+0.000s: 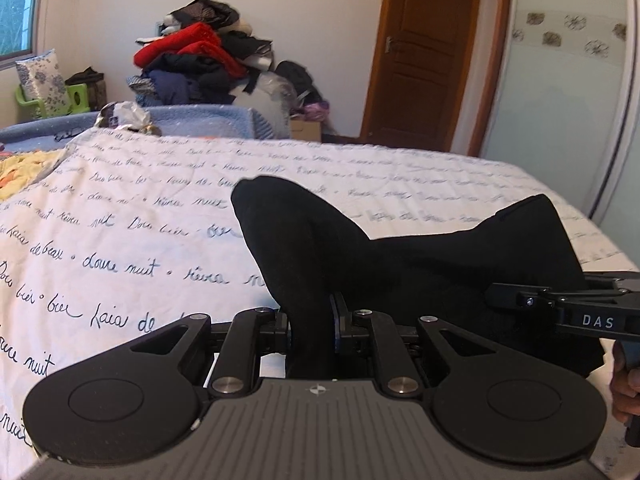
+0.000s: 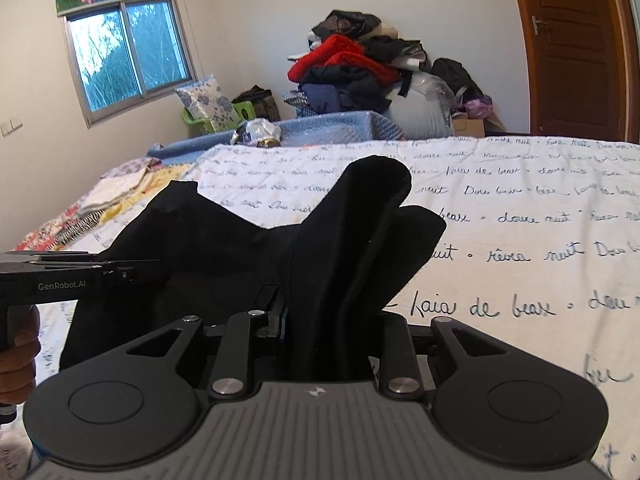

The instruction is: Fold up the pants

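Black pants [image 1: 420, 264] hang lifted above a white bedspread with handwritten script [image 1: 140, 216]. My left gripper [image 1: 313, 324] is shut on one bunch of the black cloth, which sticks up past the fingers. My right gripper [image 2: 326, 320] is shut on another bunch of the pants [image 2: 360, 240], with two folds rising above it. The cloth sags between the two grips. In the left wrist view the right gripper [image 1: 496, 294] enters from the right edge with its tip buried in the fabric. In the right wrist view the left gripper [image 2: 156, 268] enters from the left, held by a hand [image 2: 18, 352].
A blue quilted blanket [image 2: 340, 130] lies at the bed's far side with a crumpled wrapper [image 2: 260, 132]. A tall heap of clothes [image 2: 352, 72] stands against the back wall. A wooden door [image 1: 424, 52] is at the right, a window [image 2: 128, 52] at the left. Patterned bedding [image 2: 100, 204] lies on the bed's left.
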